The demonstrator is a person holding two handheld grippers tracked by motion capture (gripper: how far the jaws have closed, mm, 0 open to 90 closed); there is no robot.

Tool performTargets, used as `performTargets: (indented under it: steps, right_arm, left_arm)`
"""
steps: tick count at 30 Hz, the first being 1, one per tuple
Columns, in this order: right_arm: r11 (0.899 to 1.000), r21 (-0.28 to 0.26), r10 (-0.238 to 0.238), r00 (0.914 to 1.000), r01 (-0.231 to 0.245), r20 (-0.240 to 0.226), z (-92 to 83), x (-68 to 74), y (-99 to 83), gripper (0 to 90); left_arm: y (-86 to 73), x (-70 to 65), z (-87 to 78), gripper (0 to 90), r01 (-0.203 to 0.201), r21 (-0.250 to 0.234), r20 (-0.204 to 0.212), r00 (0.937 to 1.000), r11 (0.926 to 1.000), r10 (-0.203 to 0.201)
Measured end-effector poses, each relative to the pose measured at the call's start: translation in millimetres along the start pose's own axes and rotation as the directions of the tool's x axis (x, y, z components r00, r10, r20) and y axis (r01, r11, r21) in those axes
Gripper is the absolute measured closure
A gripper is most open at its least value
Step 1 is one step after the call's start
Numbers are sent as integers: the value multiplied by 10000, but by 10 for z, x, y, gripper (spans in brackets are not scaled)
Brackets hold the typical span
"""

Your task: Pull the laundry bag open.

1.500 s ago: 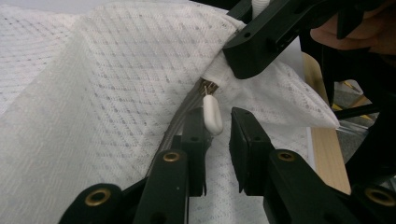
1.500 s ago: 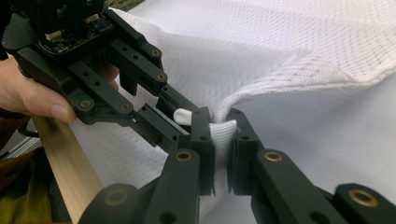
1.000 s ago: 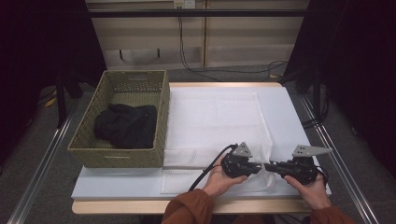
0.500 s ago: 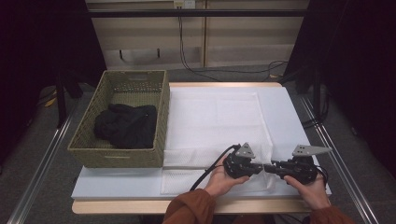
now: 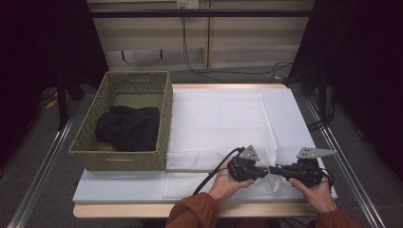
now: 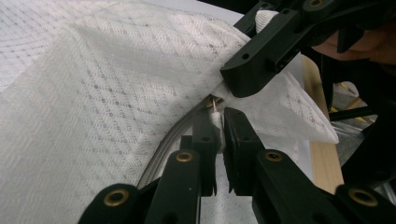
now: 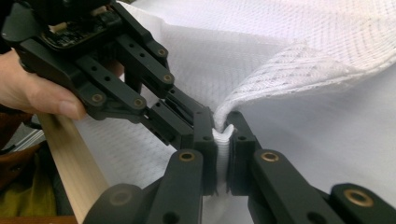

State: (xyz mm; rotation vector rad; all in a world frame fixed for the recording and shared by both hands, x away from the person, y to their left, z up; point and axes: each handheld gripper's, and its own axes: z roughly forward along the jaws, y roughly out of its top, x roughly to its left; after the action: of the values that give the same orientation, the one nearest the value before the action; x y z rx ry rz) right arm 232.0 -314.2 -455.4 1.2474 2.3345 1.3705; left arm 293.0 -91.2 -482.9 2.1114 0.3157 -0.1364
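A white cloth [image 6: 116, 93] with a fine, open mesh weave looks matt and soft. Matt black plastic hand-held gripper [image 7: 222, 140] links carry brass-coloured rivets. A woven basket [image 5: 164, 118] looks rough; the table [image 5: 119, 209] edge is pale wood.

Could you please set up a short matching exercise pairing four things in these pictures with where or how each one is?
Things:
1. black garment
2. woven basket
3. white cloth
4. left gripper

States:
A. shut on a pinch of fabric
B. spread on the table, near corner lifted
C. lying inside the basket
D. standing at the table's left end

Pairs: 1-C, 2-D, 3-B, 4-A
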Motion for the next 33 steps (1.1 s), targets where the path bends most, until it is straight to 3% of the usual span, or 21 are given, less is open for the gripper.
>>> performTargets:
  steps: [9,16,23,31,33]
  right_arm:
    - [10000,4,3,10000,-3,-94,3,1,-4,855]
    - [9995,-115,310,9995,-310,5,-31,-41,-30,854]
    - [9989,-263,404,9987,-396,309,-43,-37,-36,858]
    - [9985,-295,470,9984,-461,300,-58,-27,-44,860]
    - [9984,-366,434,9983,-420,379,-72,-29,-49,861]
  left_arm:
    - [6,14,17,858,85,3,-64,9999,10000,-85]
    - [10,3,16,860,25,51,37,10000,10000,-25]
    - [15,10,0,861,0,246,-104,9999,9997,2]
    - [20,-3,-17,862,23,158,40,10000,9999,-23]
    - [15,1,-29,863,-7,314,-87,10000,9995,10]
